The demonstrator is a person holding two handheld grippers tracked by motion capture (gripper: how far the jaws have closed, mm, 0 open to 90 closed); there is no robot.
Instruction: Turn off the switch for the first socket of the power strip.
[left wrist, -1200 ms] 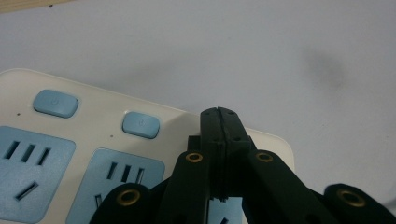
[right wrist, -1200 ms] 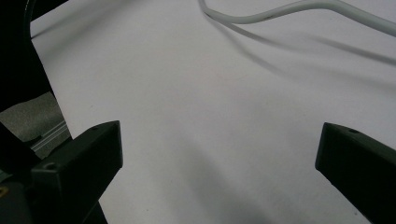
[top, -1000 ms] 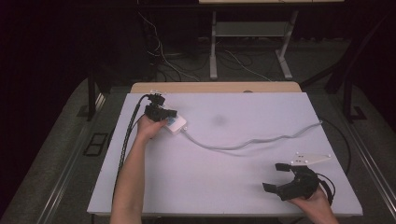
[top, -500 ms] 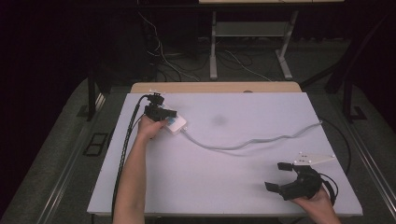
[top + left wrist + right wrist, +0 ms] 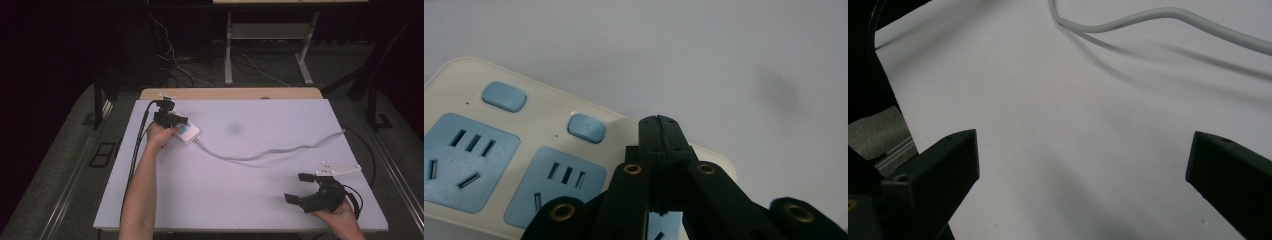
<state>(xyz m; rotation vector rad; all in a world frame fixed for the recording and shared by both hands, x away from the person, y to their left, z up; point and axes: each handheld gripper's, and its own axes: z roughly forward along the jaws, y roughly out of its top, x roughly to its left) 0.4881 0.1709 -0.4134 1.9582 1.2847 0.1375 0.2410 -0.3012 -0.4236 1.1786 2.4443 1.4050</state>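
A white power strip [image 5: 189, 133] with blue sockets lies at the table's far left. Its grey cable [image 5: 270, 151] snakes right to the table's right edge. My left gripper [image 5: 181, 123] is over the strip, shut with nothing between its jaws. In the left gripper view the closed tips [image 5: 659, 121] sit just right of a blue button [image 5: 586, 127], above the strip [image 5: 549, 145]; whether they touch it I cannot tell. My right gripper [image 5: 299, 188] rests near the front right corner, open and empty. Its jaws [image 5: 1083, 165] stand wide over bare table, with the cable [image 5: 1168, 15] farther off.
The white tabletop [image 5: 240, 210] lies on a wooden table whose edge [image 5: 230, 93] shows at the back. The left gripper's black cable [image 5: 136, 150] runs along the table's left side. Beyond the table are floor cables [image 5: 185, 65] and metal table legs [image 5: 229, 50].
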